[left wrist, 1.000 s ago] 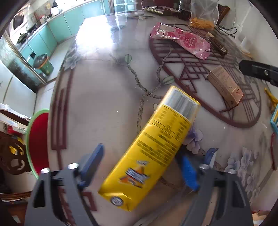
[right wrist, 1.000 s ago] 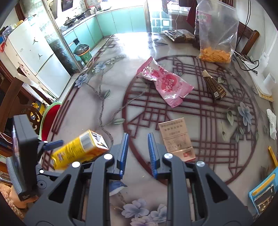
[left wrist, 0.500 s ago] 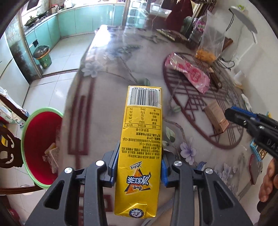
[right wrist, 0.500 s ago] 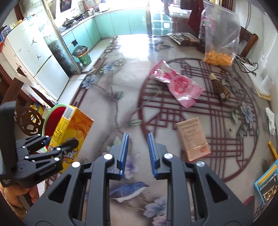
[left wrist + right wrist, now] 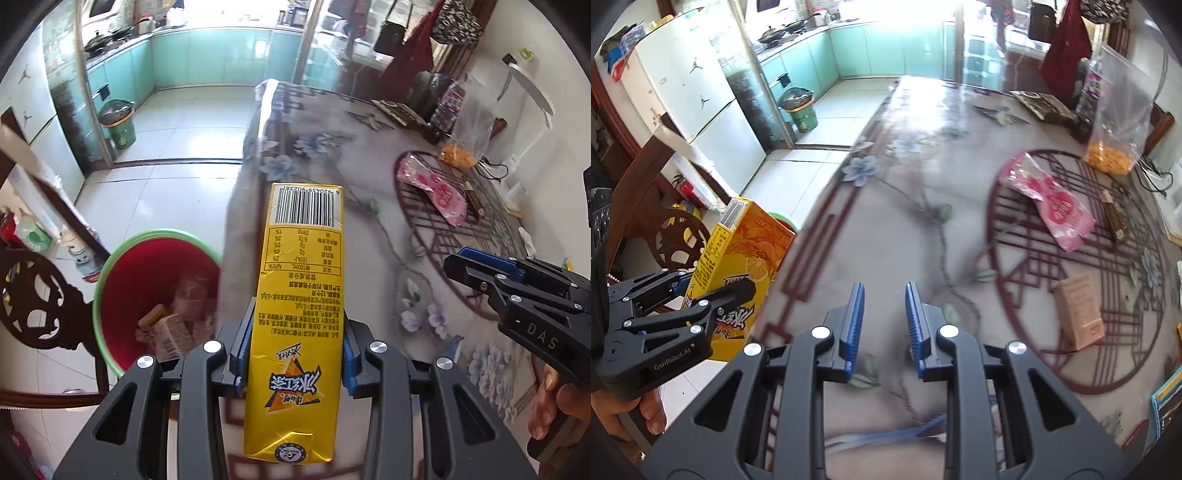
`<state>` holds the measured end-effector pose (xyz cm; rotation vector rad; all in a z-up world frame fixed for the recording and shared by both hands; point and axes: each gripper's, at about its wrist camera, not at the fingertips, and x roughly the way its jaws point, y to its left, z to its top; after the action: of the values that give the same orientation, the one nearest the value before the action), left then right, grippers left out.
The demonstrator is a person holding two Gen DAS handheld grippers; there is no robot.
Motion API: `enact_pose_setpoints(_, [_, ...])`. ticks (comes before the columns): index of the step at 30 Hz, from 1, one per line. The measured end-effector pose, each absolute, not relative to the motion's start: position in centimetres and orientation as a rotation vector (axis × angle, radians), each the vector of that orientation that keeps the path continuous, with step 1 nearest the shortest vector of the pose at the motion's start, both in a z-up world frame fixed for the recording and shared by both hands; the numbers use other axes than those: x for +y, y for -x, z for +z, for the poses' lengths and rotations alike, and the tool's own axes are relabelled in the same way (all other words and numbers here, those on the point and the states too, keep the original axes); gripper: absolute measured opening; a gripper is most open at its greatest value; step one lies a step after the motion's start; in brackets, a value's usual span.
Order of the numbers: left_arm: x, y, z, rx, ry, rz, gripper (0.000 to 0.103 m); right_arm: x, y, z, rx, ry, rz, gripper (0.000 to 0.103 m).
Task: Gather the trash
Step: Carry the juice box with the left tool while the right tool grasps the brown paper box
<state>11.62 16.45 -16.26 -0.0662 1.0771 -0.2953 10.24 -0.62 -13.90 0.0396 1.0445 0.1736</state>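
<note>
A yellow drink carton (image 5: 301, 258) stands lengthwise between the blue pads of my left gripper (image 5: 297, 332), which is shut on its lower half, barcode end pointing away. It hangs above the table's left edge, beside a red bin with a green rim (image 5: 110, 269) on the floor that holds several discarded boxes. From the right wrist view the carton (image 5: 738, 251) and left gripper (image 5: 701, 291) are at the far left. My right gripper (image 5: 884, 291) hovers over the table, jaws nearly together with nothing between them. A pink wrapper (image 5: 1052, 199), tan box (image 5: 1078, 314) and dark bar (image 5: 1115, 218) lie on the table.
The flowered table (image 5: 905, 221) also carries a clear bag of orange snacks (image 5: 1115, 147) at the back right. A carved dark chair (image 5: 33, 295) stands left of the red bin. A green pail (image 5: 120, 125) sits on the kitchen floor beyond.
My left gripper closed on the yellow carton, lifted it off the table and swung it left to the table's edge, bringing the red bin into view. The right gripper also drifted left.
</note>
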Motion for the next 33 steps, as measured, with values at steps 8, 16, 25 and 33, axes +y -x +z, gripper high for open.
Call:
enact_pose_setpoints(8, [21.8,-11.2,-17.2,1.088,0.116,-0.221,0.035,4.2,-10.7,-13.7,1.043,0.002,0.228,0.023])
enact_pose_setpoints(16, [26.2,-11.2,-18.0,1.089,0.167,-0.153,0.035,7.8,-11.2,-14.0,1.058,0.038,0.274,0.023])
enact_pose_setpoints(25, [29.3,-11.9,-20.7,1.152,0.210,-0.113,0.035,11.0,-12.3,-15.2,1.101,0.033,0.329,0.023])
enact_pose_setpoints(33, [31.4,-12.6,-22.8,1.204,0.246,-0.082,0.034,12.8,-14.0,-16.1,1.138,-0.064,0.429,0.023])
